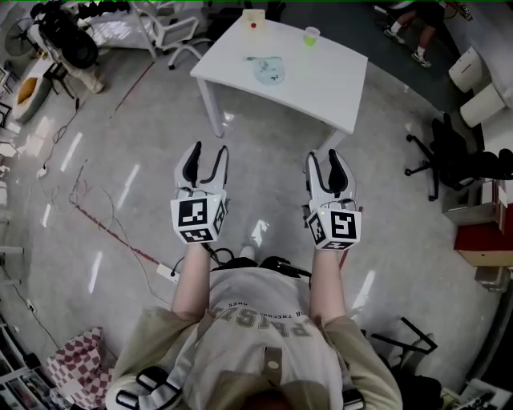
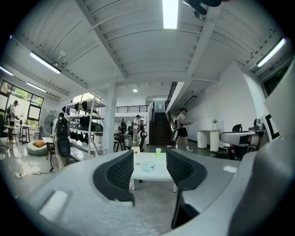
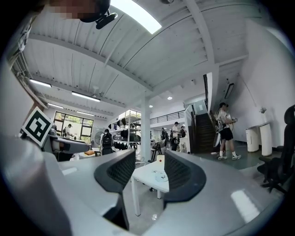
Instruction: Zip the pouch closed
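Observation:
A pale translucent pouch (image 1: 268,70) lies flat on a white table (image 1: 329,88) some way ahead of me. It also shows small and far off between the jaws in the left gripper view, pouch (image 2: 146,167), and in the right gripper view, pouch (image 3: 161,176). My left gripper (image 1: 204,156) and right gripper (image 1: 329,164) are held side by side over the floor, short of the table and pointing level at it. Both stand open with nothing between their pads. The left gripper (image 2: 150,169) and the right gripper (image 3: 150,171) frame the table (image 2: 161,174) between their jaws.
A green cup (image 1: 311,35) and a small white box with a red dot (image 1: 253,20) stand at the table's far side. A black office chair (image 1: 449,160) is at the right. Cables and a power strip (image 1: 167,272) lie on the floor at the left. People stand far back by the stairs.

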Demonstrator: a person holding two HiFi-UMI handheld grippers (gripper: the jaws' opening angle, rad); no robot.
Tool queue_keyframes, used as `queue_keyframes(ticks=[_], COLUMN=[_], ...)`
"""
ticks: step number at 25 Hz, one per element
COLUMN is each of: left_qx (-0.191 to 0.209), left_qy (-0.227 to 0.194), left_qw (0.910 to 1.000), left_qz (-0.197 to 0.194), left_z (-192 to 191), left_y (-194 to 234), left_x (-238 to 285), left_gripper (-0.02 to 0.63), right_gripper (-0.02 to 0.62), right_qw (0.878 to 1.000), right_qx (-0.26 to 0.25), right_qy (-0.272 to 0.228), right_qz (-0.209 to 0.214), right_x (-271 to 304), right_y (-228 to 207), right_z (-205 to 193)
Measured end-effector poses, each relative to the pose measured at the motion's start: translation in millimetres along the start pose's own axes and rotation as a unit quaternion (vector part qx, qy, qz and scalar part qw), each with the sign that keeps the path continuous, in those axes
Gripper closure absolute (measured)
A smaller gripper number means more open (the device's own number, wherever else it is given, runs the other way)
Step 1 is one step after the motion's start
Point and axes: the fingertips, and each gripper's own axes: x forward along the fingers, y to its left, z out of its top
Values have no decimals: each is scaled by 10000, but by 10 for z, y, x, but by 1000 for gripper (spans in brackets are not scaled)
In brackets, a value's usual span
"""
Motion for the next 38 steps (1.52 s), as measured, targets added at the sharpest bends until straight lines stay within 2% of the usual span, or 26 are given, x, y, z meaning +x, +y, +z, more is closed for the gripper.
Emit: queue_keyframes(ticks=[6,14,21,28,32,38], left_qx=[-65,-204,-181,-79,-25,-103], left_qy=[450,584,520,530,627,907], left_qw=[9989,9981,9981,9962,9941,9911], left_qz=[-106,-65,279,686,880,966], left_z=[-392,-513,-412,-296,-330,-559], left_y=[93,-78,-239,-354,-292,-262], left_x=[243,781,1454,1819,1885,1973], left_gripper=[376,376,376,376,376,376], right_gripper=[425,423,423,423,423,423], right_qw=[9989,9982,9981,9969,9956,9932], right_qx=[201,97,109,190,214,331], right_qy=[387,560,581,506,553,781], right_qz=[-196,-215,160,576,731,801], right_x=[159,491,1073,1545,1737,1882], right_y=[-61,-540,-1093,-1514,-1584,-1632], right_z=[-387,-496,-531,-471,-505,-748])
